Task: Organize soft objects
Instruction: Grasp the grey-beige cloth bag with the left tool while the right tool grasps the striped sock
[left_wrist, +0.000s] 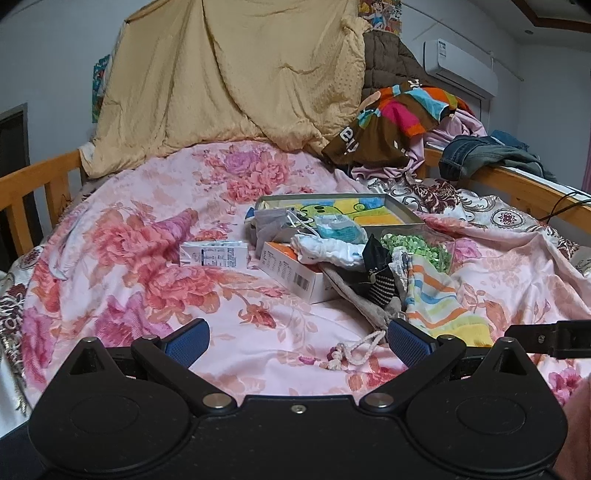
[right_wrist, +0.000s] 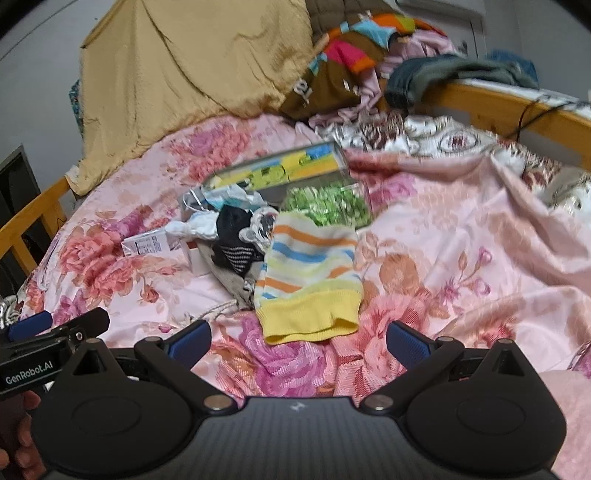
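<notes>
A heap of small soft items lies on the pink floral bedspread (left_wrist: 155, 258). A striped sock with a yellow cuff (right_wrist: 310, 280) (left_wrist: 439, 299) lies nearest, just beyond my right gripper (right_wrist: 299, 341), which is open and empty. A black sock with a dotted toe (right_wrist: 232, 240) (left_wrist: 380, 273), a white cloth (left_wrist: 328, 251), a pale blue item (left_wrist: 340, 227) and a grey-brown cloth (left_wrist: 358, 299) are piled beside it. My left gripper (left_wrist: 299, 339) is open above a corded tassel (left_wrist: 351, 354), to the left of the striped sock.
A shallow tray with a cartoon picture (left_wrist: 332, 206), an orange-and-white box (left_wrist: 291, 269), a small white carton (left_wrist: 214, 254) and a bag of green pieces (left_wrist: 417, 247) sit among the heap. A yellow blanket (left_wrist: 229, 74), piled clothes (left_wrist: 399, 118) and wooden bed rails (left_wrist: 524, 184) border the bed.
</notes>
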